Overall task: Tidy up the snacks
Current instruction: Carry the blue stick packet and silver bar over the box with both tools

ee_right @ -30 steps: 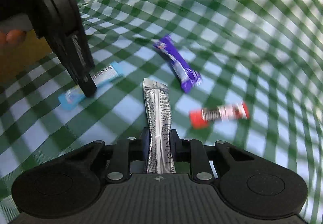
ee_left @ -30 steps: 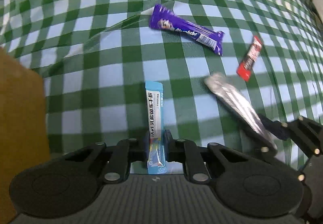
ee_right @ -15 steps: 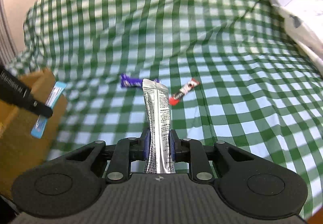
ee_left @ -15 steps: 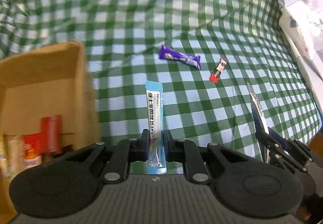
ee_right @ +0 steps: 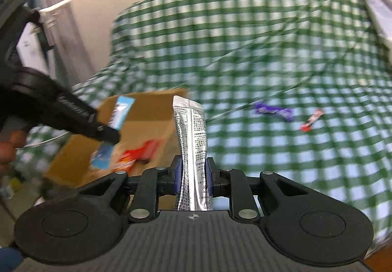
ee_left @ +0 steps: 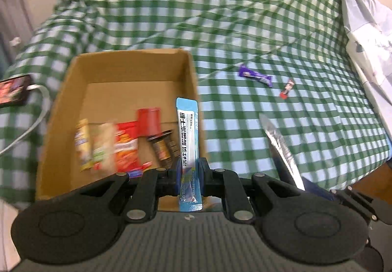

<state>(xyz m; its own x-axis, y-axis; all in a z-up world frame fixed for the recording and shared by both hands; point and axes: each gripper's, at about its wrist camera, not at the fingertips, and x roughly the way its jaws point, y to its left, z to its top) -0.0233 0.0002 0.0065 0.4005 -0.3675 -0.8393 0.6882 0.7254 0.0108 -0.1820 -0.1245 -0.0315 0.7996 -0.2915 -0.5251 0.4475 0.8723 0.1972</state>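
Observation:
My left gripper (ee_left: 190, 170) is shut on a light blue stick sachet (ee_left: 187, 134) and hangs over the right near corner of an open cardboard box (ee_left: 73, 90). Several snack packets (ee_left: 107, 147) lie inside the box. My right gripper (ee_right: 193, 179) is shut on a silver stick sachet (ee_right: 192, 139), held upright to the right of the box (ee_right: 152, 110). That silver sachet (ee_left: 281, 147) also shows at the right of the left wrist view. A purple bar (ee_left: 254, 75) and a small red bar (ee_left: 287, 88) lie on the green checked cloth (ee_left: 245, 14).
A phone (ee_left: 13, 92) with a white cable (ee_left: 36, 120) lies left of the box. A pale patterned fabric (ee_left: 367, 27) covers the right edge of the cloth. A person's fingers (ee_right: 7, 147) hold the left gripper. A wall and curtain stand behind.
Both grippers rose and swung left from over the cloth to the box, each keeping its sachet. The box and its contents came into view; the purple and red bars now look far off.

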